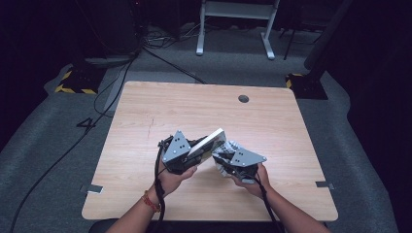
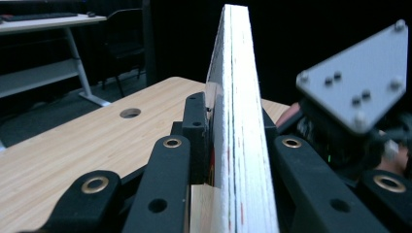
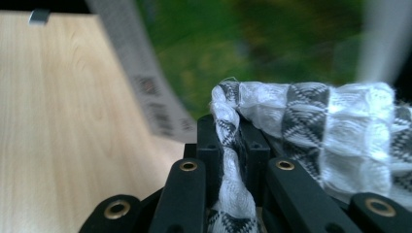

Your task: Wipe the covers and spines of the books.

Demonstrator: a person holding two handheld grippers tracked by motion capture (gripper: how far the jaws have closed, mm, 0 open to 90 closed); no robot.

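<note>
Black jaws of my left gripper (image 2: pixel 228 145) clamp a thin white-edged board (image 2: pixel 235 111) between them; in the left gripper view I see it edge-on, standing upright from the jaws with faint coloured layers along its edge, so I cannot tell what is printed on its faces. From the high view the same board (image 1: pixel 208 143) reads as a pale slab tilted up and to the right over the near middle of the wooden table (image 1: pixel 145 111), held clear of the surface by my left gripper (image 1: pixel 192 154). My right gripper (image 1: pixel 224 160) sits just beside it, and there a bunched cloth (image 1: pixel 227 151) shows as a small grey-white lump against the board. The right gripper view gives me the detail the high view lacks: the cloth (image 3: pixel 311 131) is a waffle weave in white with black check, and my right gripper (image 3: pixel 232 145) is pinched narrow on a fold of it. Behind the cloth in that view is a blurred green surface (image 3: pixel 252 53) with a pale printed border, very close to the lens. The left gripper view also catches the right gripper's grey three-cornered plate (image 2: pixel 357 80) near the board.
</note>
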